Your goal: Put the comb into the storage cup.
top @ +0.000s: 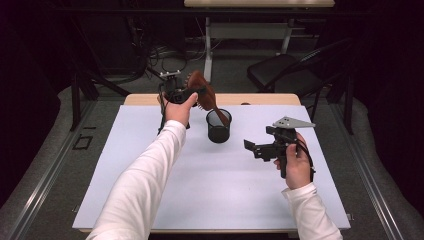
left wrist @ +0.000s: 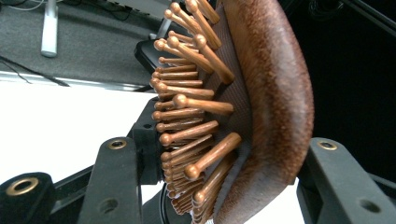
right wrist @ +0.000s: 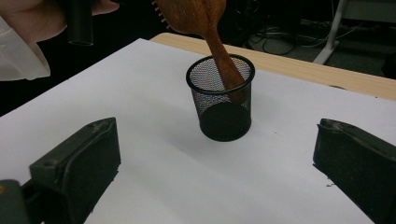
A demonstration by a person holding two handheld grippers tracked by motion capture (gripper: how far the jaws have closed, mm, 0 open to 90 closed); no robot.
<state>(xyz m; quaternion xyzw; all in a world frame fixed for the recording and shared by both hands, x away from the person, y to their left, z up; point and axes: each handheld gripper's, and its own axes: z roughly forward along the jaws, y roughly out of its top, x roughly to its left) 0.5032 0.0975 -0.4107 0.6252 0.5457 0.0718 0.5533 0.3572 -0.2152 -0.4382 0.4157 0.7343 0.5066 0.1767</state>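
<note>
**Hairbrush handle down in the mesh cup**

From the high view, the black mesh cup (top: 219, 126) stands on the white sheet (top: 150, 175) that covers most of the table, a little beyond the sheet's middle. A wooden hairbrush (top: 204, 92) leans out of it, handle inside the cup, head tilted up and away to the cup's far left. The left gripper (top: 186, 93) is clamped on that head, with the person's left hand (top: 177, 107) wrapped around the gripper's body. To the right of the cup and nearer the person, well apart from it, the right gripper (top: 257, 148) hangs over the sheet with nothing in it, held by the right hand (top: 295, 165). Beyond the cup a strip of bare wooden table edge (top: 260, 99) shows, and past that a dark chair (top: 285, 70) and a desk leg on the floor. Nothing stands between the cup and either gripper.

In the left gripper view, the hairbrush (left wrist: 261, 102) sits between the two black jaws, which press on it, rounded back to one side and wooden bristles (left wrist: 191, 112) to the other.

In the right gripper view, the jaws stand wide apart with bare sheet between them. The cup (right wrist: 222, 100) is straight ahead, upright, and the brush handle (right wrist: 224, 60) slants into its mouth, resting against the rim's far side. Apart from the handle the cup looks empty.
</note>
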